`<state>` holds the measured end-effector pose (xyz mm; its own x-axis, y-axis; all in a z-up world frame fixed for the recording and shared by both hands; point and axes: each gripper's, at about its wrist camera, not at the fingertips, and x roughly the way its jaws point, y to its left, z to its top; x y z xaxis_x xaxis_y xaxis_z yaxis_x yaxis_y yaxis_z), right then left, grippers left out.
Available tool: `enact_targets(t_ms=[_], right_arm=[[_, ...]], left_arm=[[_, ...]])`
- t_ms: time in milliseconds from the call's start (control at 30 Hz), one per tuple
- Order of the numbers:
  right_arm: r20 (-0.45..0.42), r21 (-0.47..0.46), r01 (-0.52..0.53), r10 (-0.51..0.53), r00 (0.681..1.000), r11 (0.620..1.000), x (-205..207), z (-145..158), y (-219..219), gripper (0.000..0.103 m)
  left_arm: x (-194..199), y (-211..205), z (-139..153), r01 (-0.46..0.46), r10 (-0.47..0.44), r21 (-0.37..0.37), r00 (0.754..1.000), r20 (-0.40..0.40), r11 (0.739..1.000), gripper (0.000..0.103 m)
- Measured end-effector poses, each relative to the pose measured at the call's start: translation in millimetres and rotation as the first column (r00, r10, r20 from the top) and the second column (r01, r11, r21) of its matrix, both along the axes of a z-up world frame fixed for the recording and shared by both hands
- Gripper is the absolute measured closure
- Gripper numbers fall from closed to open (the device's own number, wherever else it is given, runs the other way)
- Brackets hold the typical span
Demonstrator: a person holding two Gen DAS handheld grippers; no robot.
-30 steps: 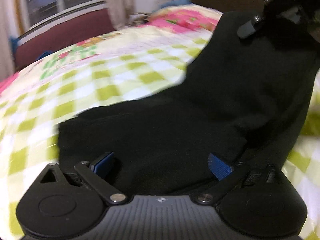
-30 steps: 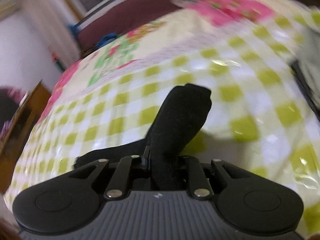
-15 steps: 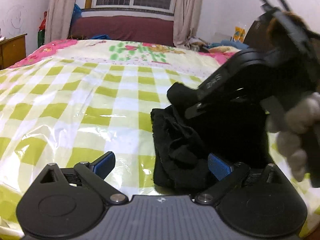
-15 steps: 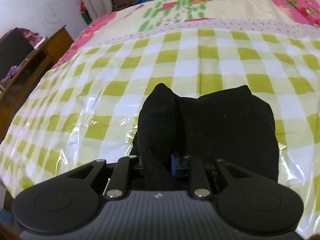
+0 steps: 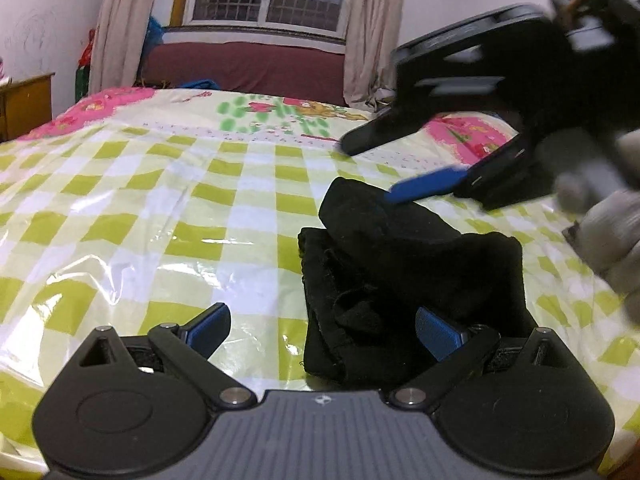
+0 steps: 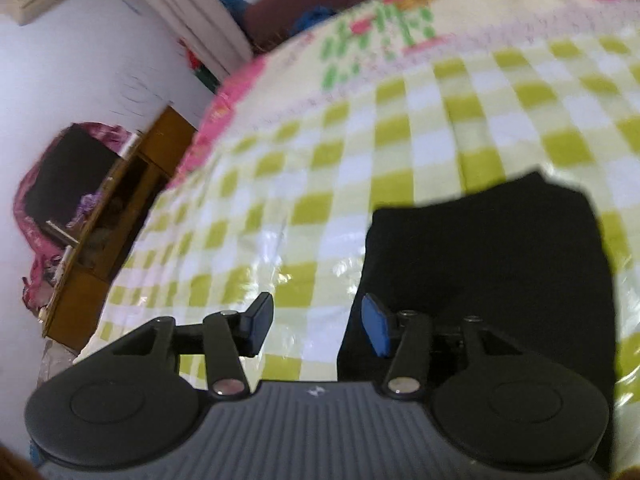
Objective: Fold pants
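The pants [image 5: 408,280] lie on the bed [image 5: 160,208] as a compact folded bundle of soft, matte black fabric, with a raised fold at the far end and loose, rumpled edges along the left side. In the right wrist view the pants [image 6: 488,264] present a flat, roughly rectangular top face; the near edge is hidden behind the gripper body.

The bed cover is glossy clear plastic over a green-and-white check, with a pink floral border at the far end.

The left gripper [image 5: 322,330] is released: its blue-padded fingers [image 5: 210,326] stand wide apart, the right one against the near edge of the pants, the left one over bare cover.

The right gripper [image 6: 316,326] has just been opening; its fingers are apart with only cover between them, the right finger [image 6: 376,328] in front of the left edge of the pants. In the left wrist view the right gripper [image 5: 400,172] is motion-blurred above the far end of the pants. The hand [image 5: 608,232] holding it is cut off at the frame edge.
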<state>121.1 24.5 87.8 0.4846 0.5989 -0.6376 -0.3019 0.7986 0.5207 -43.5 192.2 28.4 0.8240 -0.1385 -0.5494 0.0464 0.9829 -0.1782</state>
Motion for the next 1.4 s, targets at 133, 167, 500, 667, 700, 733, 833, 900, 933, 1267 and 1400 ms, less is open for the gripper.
enact_targets(t_ms=[133, 167, 500, 667, 700, 733, 833, 900, 933, 1267, 1400], right_arm=[[0.119, -0.178, -0.027, 0.049, 0.992, 0.984, -28, -1, -34, 0.044], [0.133, -0.228, -0.044, 0.075, 0.988, 0.973, -36, -9, -41, 0.044], [0.179, -0.323, -0.214, 0.282, 0.943, 0.922, -70, -74, -16, 0.045], [0.179, -0.260, -0.226, 0.277, 0.944, 0.939, -60, -81, -18, 0.045], [0.170, -0.230, -0.223, 0.265, 0.949, 0.947, -57, -80, -24, 0.045], [0.165, -0.200, -0.220, 0.254, 0.953, 0.955, -57, -78, -31, 0.045], [0.139, -0.101, -0.211, 0.223, 0.965, 0.972, -56, -71, -60, 0.044], [0.109, -0.066, -0.222, 0.228, 0.968, 0.973, -51, -72, -76, 0.043], [0.099, -0.047, -0.220, 0.223, 0.970, 0.974, -47, -72, -85, 0.044], [-0.072, 0.233, 0.123, -0.110, 0.991, 0.964, 74, -107, -172, 0.037], [-0.208, 0.309, 0.139, -0.076, 0.975, 0.941, 114, -137, -166, 0.037]], left_arm=[[-4, -4, 6, 0.022, -0.022, 0.083, 1.000, 0.008, 0.996, 0.000], [-6, -4, 7, 0.028, -0.029, 0.112, 1.000, 0.008, 0.993, 0.000], [9, 15, 29, -0.059, 0.071, 0.245, 0.997, -0.041, 0.968, 0.000], [42, -13, 44, 0.039, -0.037, 0.240, 0.999, -0.011, 0.970, 0.000], [52, -25, 42, 0.081, -0.080, 0.260, 0.997, -0.013, 0.962, 0.000], [63, -37, 38, 0.122, -0.119, 0.276, 0.993, -0.027, 0.953, 0.000], [95, -58, 16, 0.210, -0.188, 0.325, 0.977, -0.098, 0.922, 0.000], [117, -58, -5, 0.220, -0.172, 0.348, 0.971, -0.165, 0.911, 0.000], [127, -52, -13, 0.227, -0.173, 0.304, 0.965, -0.196, 0.925, 0.000], [126, -58, -2, 0.287, -0.237, 0.363, 0.955, -0.178, 0.887, 0.000], [130, -67, -5, 0.334, -0.283, 0.399, 0.942, -0.183, 0.854, 0.000]])
